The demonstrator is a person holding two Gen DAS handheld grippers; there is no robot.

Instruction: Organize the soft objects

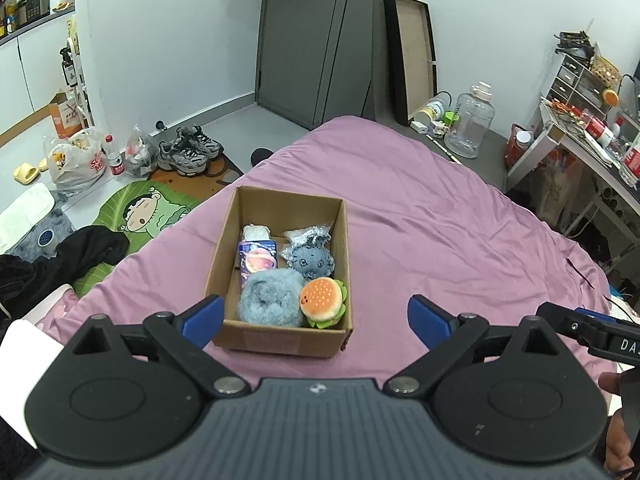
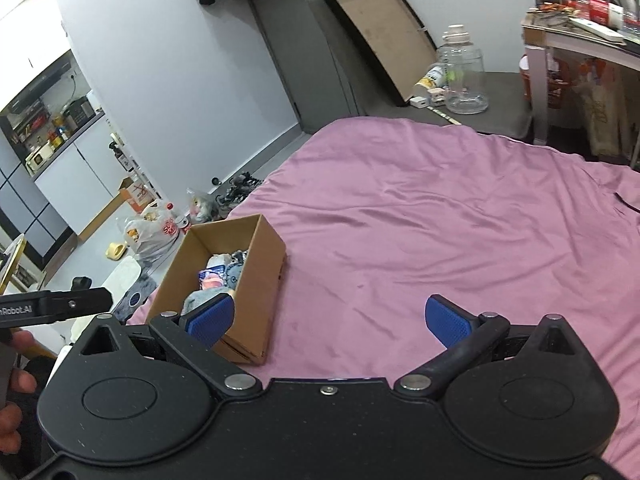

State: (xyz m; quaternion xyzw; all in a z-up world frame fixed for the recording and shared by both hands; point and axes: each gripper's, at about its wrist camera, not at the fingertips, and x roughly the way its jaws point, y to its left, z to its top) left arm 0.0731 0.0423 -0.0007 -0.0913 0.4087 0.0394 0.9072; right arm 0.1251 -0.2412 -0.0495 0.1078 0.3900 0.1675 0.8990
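A brown cardboard box [image 1: 224,256] sits on the pink bed sheet [image 1: 440,220]. Inside it lie a fluffy blue plush [image 1: 270,298], a hamburger plush [image 1: 323,300], a grey-blue plush [image 1: 312,260] on silver wrapping and a purple packet [image 1: 258,258]. My left gripper [image 1: 316,322] hovers open just in front of the box, nothing between its blue pads [image 1: 202,320]. In the right wrist view the box [image 2: 260,280] lies to the left, its contents partly hidden by the wall. My right gripper [image 2: 329,318] is open over bare sheet [image 2: 440,220], with its left pad [image 2: 212,316] in front of the box.
The bed's left edge drops to a floor with a green cartoon mat [image 1: 144,212], black clothing [image 1: 80,252], shoes [image 1: 190,150] and plastic bags [image 1: 74,164]. A clear water jug [image 1: 470,124] and a cluttered desk [image 1: 580,144] stand beyond the bed's far right.
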